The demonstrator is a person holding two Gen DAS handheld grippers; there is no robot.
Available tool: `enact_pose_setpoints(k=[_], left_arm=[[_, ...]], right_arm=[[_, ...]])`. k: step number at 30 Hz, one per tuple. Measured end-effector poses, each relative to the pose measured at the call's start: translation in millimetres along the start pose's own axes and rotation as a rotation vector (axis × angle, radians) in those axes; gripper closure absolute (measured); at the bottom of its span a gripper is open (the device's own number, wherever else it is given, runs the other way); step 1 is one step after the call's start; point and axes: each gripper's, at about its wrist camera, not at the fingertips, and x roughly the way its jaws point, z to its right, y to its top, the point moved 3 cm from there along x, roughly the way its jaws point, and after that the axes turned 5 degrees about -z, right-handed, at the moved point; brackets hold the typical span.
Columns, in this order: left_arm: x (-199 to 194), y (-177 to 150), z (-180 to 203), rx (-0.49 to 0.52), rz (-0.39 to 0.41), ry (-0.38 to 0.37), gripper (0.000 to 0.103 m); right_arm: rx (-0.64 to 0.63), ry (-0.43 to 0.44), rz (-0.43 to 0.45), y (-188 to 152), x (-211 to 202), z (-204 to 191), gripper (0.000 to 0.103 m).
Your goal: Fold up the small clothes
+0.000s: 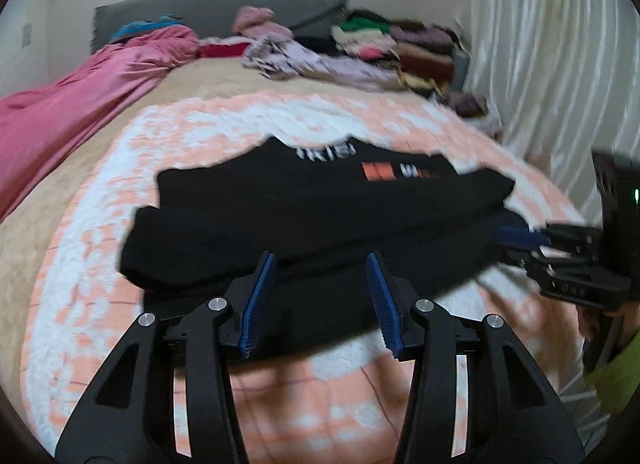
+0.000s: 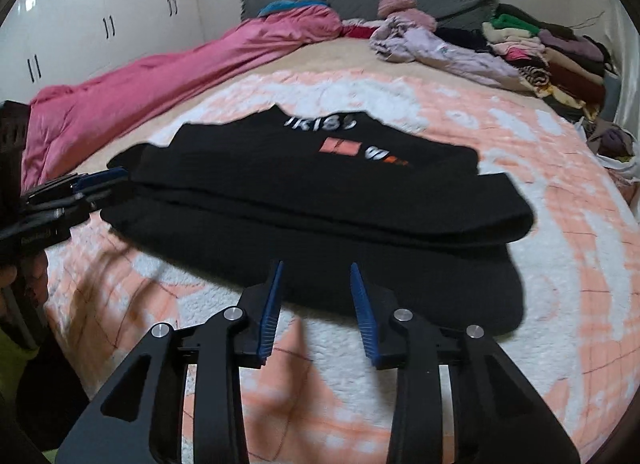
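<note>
Bedroom scene: a bed (image 2: 560, 223) with a peach and white blanket carries everything. Nearest, the left gripper (image 1: 322, 264) and the right gripper (image 2: 317, 270) each hover with jaws apart and hold nothing. Just beyond lies one black shirt (image 2: 320, 199), partly folded, flat on the blanket. It looks soft, light and limp, so I would pinch it at a near edge or corner, one gripper per side. Farther away are one pink quilt (image 2: 160, 79) and one pile of clothes (image 2: 540, 51), too mixed to count.
</note>
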Motion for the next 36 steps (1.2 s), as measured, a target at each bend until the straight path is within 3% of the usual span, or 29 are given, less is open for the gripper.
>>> enact_pose_setpoints(k=[7,15,25,32,36], left_arm=[[37.2,-15.7,4.9,0.050,-0.112,0.059,0.065],[43.6,-8.4,-8.4,0.014,-0.078,0.099,0.065],[47.2,12.9,-18.7,0.079,-0.030,0.126,0.065],[61.2,45.0,-46.3,-0.017,-0.046,0.138,0.059],[74.3,58.5,-83.5,-0.232,-0.072,0.104,0.058]], right_arm=[[-0.019,-0.067,-0.043,-1.7,28.8,-1.8,0.071],[-0.017,-0.093,-0.015,10.0,43.9,2.1,0.071],[-0.026,-0.091,0.018,37.1,47.2,13.6,0.070],[0.031,-0.075,0.004,75.1,65.8,33.8,0.070],[0.065,-0.089,-0.009,95.5,81.7,46.1,0.070]])
